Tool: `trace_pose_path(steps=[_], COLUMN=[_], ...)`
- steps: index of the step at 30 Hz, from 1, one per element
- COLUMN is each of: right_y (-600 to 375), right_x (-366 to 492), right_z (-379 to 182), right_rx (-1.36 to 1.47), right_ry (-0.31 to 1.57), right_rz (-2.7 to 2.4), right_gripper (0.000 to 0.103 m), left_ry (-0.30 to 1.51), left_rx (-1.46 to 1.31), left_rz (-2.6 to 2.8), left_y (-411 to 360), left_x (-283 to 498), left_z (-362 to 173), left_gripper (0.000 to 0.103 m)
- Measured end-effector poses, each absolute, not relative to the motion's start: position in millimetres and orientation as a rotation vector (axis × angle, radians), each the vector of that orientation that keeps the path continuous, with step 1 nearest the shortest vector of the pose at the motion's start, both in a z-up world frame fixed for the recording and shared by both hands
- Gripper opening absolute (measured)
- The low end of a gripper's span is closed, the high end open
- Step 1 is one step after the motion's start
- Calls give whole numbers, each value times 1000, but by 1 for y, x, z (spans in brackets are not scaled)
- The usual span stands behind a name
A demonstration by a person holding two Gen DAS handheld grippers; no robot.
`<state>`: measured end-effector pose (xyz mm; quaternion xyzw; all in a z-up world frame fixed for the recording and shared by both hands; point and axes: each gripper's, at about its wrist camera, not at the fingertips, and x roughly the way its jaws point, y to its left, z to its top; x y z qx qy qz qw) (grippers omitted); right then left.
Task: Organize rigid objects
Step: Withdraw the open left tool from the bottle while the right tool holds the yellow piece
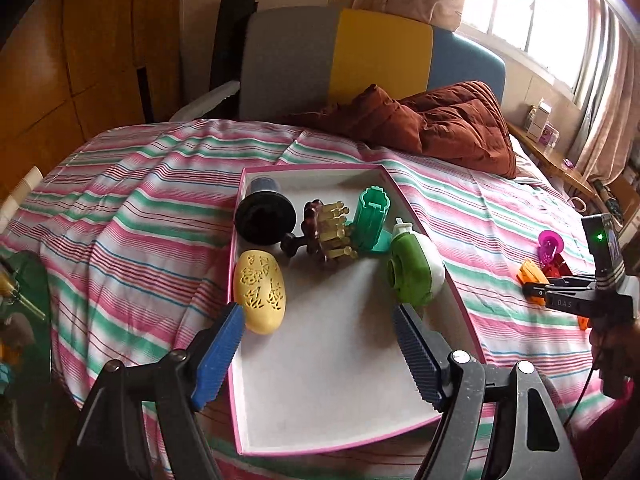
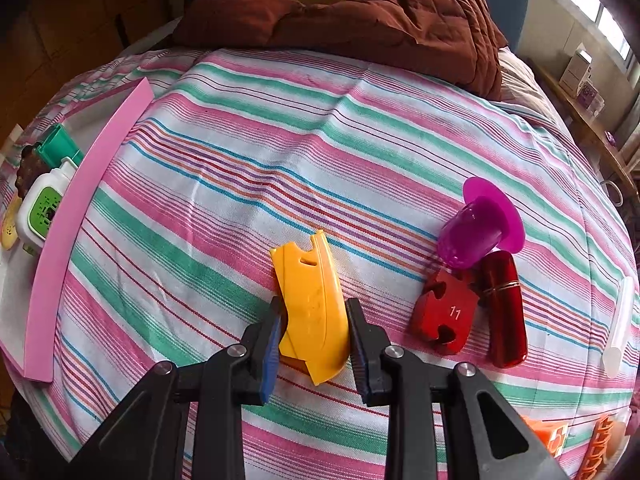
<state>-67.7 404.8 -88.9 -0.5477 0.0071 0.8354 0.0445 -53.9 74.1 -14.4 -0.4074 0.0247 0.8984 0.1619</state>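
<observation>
Inside pink-rimmed white cardboard tray [image 1: 460, 292]: perforated yellow plastic oval [image 1: 260, 296], green-white dispenser [image 1: 414, 272]; left claw [image 1: 320, 354] open, empty; right claw [image 2: 314, 338] clamping orange plastic piece [image 2: 314, 304]

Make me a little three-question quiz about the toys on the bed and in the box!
1. True or false: the right tongs grip the yellow piece.
2. The number on the red puzzle block is ___.
3. What do the left tongs hold? A) the green case B) nothing C) the yellow egg

Key: 1 true; 2 eleven; 3 B. All still wait outside the pink-edged box.
</observation>
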Motion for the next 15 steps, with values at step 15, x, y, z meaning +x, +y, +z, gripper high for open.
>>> trace_pose_path(steps=[15], right_y=[372], right_x=[-55], right_z=[-74], right_rx=[-1685], right_ry=[102], right_rz=[2542], right_gripper=[29], left_ry=[47], left_rx=[-1161], left_rz=[2595], left_y=[53], left_x=[-50], left_z=[-17], left_gripper=[77])
